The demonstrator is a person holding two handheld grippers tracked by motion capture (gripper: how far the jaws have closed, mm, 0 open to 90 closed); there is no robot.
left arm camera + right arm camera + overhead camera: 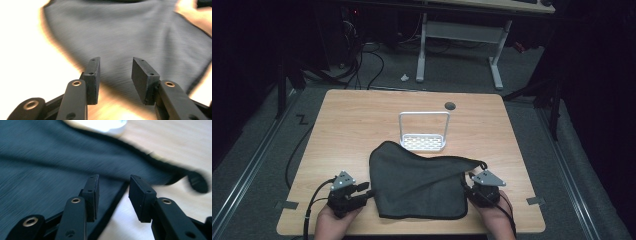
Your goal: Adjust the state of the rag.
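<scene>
A dark grey cloth (419, 180) lies spread on the near half of the wooden table (362, 115), its far edge touching a white wire rack (424, 131); the left gripper (362, 192) sits just beside its left edge, jaws parted and empty; the right gripper (468, 184) sits at its right hem, jaws apart, gripping nothing.
</scene>
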